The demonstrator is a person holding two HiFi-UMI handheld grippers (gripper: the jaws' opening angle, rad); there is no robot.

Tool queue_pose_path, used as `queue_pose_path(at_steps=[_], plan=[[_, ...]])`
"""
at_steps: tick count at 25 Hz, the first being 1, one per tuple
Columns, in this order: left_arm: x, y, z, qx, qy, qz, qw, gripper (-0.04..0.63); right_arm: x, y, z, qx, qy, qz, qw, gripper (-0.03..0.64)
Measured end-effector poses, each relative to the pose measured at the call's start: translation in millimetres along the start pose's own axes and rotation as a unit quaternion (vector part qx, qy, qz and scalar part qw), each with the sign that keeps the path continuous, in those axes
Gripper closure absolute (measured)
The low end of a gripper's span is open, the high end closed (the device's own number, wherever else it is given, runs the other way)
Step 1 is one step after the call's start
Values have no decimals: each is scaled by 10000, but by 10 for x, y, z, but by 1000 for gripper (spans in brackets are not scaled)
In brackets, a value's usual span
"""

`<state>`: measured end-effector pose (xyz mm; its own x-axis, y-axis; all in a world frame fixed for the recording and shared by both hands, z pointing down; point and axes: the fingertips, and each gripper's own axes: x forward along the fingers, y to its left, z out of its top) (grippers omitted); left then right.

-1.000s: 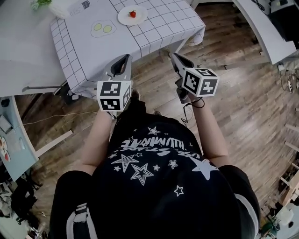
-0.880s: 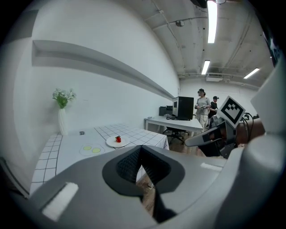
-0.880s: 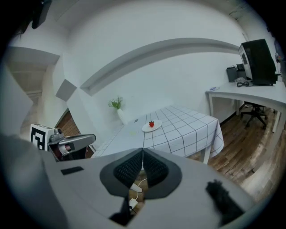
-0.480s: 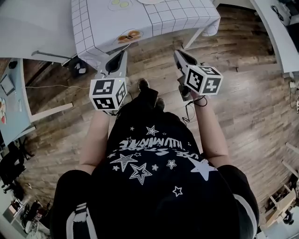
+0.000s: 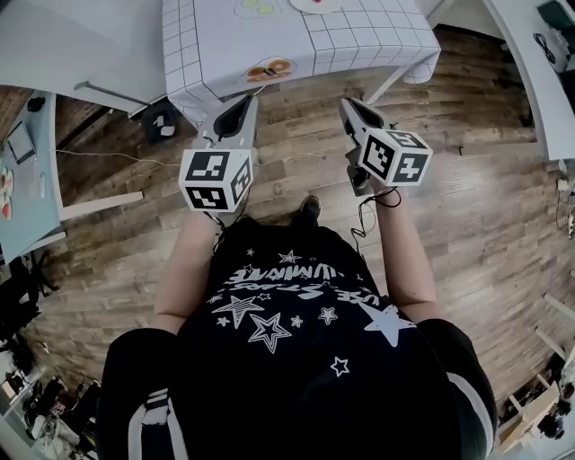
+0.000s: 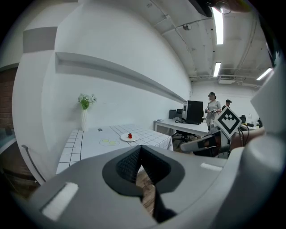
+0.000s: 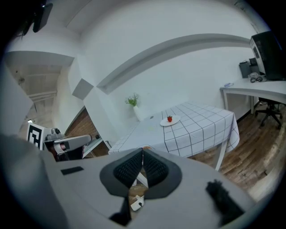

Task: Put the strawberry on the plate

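Observation:
A red strawberry (image 6: 130,135) sits on a small white plate (image 6: 127,139) on a table with a grid-pattern cloth (image 5: 350,36). The right gripper view shows the same strawberry (image 7: 169,118) and plate (image 7: 173,122) far ahead. In the head view only the plate's edge (image 5: 314,4) shows at the top. Both grippers hang over the wooden floor, short of the table. My left gripper (image 5: 241,106) is shut with nothing in it. My right gripper (image 5: 352,108) is also shut and empty. Each gripper appears in the other's view.
A white vase with a green plant (image 6: 85,112) stands at the table's far end. Flat printed food pictures (image 5: 269,69) lie on the cloth. White desks (image 5: 530,54) with a computer (image 6: 193,112), an office chair (image 7: 268,109) and two people (image 6: 212,105) stand to the right.
The table has slid toward the top of the head view and the plate has reached its edge. Both grippers stay shut and side by side.

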<state>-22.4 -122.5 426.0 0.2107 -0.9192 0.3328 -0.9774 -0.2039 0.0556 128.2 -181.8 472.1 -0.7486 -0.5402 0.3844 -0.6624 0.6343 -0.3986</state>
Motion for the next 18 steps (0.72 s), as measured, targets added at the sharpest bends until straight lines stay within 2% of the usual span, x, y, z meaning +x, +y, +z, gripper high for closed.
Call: queue_pose_path(at_steps=[10, 18], plan=[[-343, 512, 59, -129, -252, -227, 9993, 586, 183, 635, 153, -320, -112, -242, 9991, 601], [-618, 652, 51, -74, -503, -664, 9965, 586, 171, 1101, 74, -617, -101, -525, 9967, 603]])
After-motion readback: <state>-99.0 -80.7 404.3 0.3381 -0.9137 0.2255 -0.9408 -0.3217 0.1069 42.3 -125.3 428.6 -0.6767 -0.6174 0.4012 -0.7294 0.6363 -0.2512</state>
